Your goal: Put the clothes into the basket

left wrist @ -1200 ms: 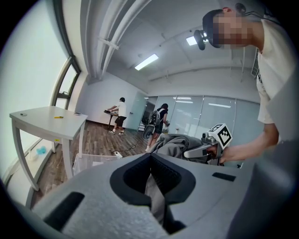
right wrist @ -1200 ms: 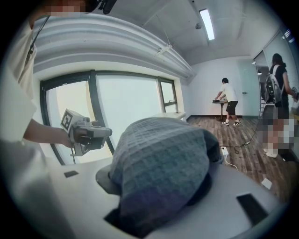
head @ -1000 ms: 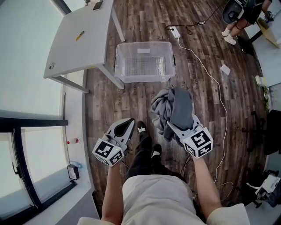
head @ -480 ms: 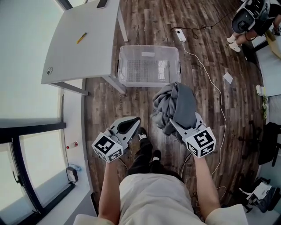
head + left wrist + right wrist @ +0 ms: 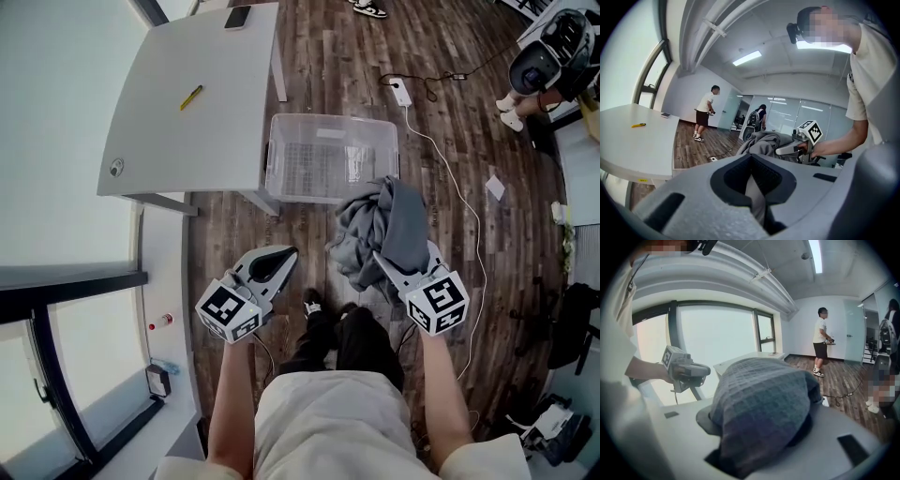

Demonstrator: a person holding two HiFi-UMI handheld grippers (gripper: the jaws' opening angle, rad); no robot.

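One bundle of grey clothes [image 5: 380, 230]: clamped in our right tongs [image 5: 386, 265], off the floor
Left tongs [image 5: 277, 261]: jaws together, empty
Basket [image 5: 330, 118]: just ahead of both tongs, looks empty
Left: we carry over, release

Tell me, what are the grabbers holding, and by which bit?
The right gripper is clamped on a bunched fold at the near end of the grey clothes. The left gripper holds nothing; its jaws are together.

Dark wood floor [image 5: 323, 56], white table [image 5: 187, 145], window [image 5: 84, 352].
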